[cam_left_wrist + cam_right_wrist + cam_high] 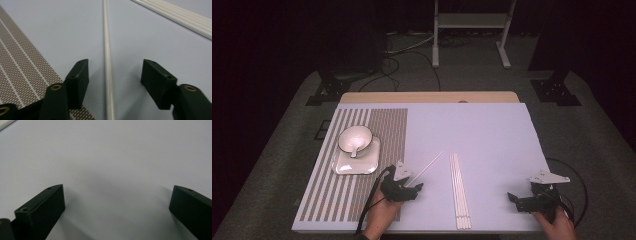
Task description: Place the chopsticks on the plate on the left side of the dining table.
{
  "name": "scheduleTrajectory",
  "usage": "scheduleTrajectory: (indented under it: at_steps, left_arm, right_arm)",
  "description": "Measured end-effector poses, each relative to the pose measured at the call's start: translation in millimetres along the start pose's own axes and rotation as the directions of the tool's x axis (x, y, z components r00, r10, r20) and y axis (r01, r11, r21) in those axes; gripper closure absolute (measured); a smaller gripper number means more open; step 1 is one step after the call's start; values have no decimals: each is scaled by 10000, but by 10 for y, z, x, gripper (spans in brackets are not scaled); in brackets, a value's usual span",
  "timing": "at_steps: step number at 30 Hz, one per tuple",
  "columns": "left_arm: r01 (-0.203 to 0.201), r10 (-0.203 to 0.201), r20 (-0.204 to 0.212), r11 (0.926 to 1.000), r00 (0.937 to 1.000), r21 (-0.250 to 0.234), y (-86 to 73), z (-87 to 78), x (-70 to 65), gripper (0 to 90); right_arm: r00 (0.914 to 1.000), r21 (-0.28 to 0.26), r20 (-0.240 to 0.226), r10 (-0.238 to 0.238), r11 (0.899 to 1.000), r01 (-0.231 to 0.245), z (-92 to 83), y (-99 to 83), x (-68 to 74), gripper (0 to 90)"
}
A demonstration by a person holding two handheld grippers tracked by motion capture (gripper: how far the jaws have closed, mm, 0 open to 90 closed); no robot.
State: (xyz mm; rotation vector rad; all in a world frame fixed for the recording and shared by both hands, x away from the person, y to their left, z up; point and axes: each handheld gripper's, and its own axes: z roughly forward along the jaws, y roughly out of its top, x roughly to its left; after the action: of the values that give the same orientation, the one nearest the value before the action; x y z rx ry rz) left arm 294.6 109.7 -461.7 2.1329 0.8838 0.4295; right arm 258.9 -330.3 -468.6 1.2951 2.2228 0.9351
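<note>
A single white chopstick (pixel 428 167) lies slanted on the pale blue table cover (pixel 492 135). My left gripper (pixel 414 189) sits low over its near end. In the left gripper view the chopstick (pixel 107 45) runs between the two black jaws of this gripper (pixel 115 72), with a gap on each side, so the pads are off it. Several more white chopsticks (pixel 459 190) lie side by side in a row to the right, and show again as a row of sticks (pixel 175 16). My right gripper (pixel 513 198) rests near the front right corner, its jaws (pixel 117 200) wide apart over bare cover.
A brown striped placemat (pixel 327 195) covers the left part of the table and carries a white square plate (pixel 369 162) with a white bowl (pixel 354 138) and spoon on it. Beyond the table stand dark stands, cables and a white frame.
</note>
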Motion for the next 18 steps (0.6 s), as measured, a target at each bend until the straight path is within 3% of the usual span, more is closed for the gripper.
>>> scheduleTrajectory:
  at_steps: [2,9,18]
  left_arm:
    - [113,-113,-73,9999,9999,-33,-2,-2,5,479]
    - [-74,74,7,10000,10000,-26,-5,-14,-11,600]
    - [363,-363,13,9993,9993,-39,-9,-22,59,775]
  right_arm:
    - [10000,4,-3,-4,10000,4,0,0,0,0]
    - [10000,4,-1,8,10000,-8,0,0,0,0]
    - [10000,5,-3,2,10000,-2,0,0,0,0]
